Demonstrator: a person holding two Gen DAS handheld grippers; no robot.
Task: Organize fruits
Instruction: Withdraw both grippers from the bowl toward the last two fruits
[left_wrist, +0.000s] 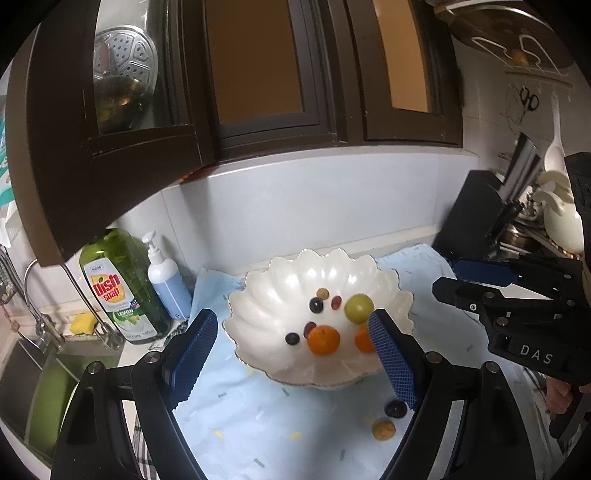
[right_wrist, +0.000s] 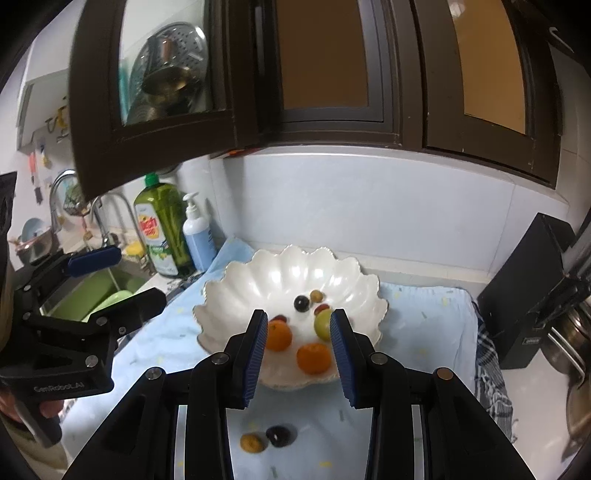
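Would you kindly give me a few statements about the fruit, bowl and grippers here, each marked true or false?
1. Two oranges lie in the scalloped white bowl. True.
2. All fruit is in the bowl. False: a dark grape and a small brown fruit lie on the blue cloth.
3. The right gripper holds the green fruit. False: it is open and empty.
4. The left gripper is open. True.
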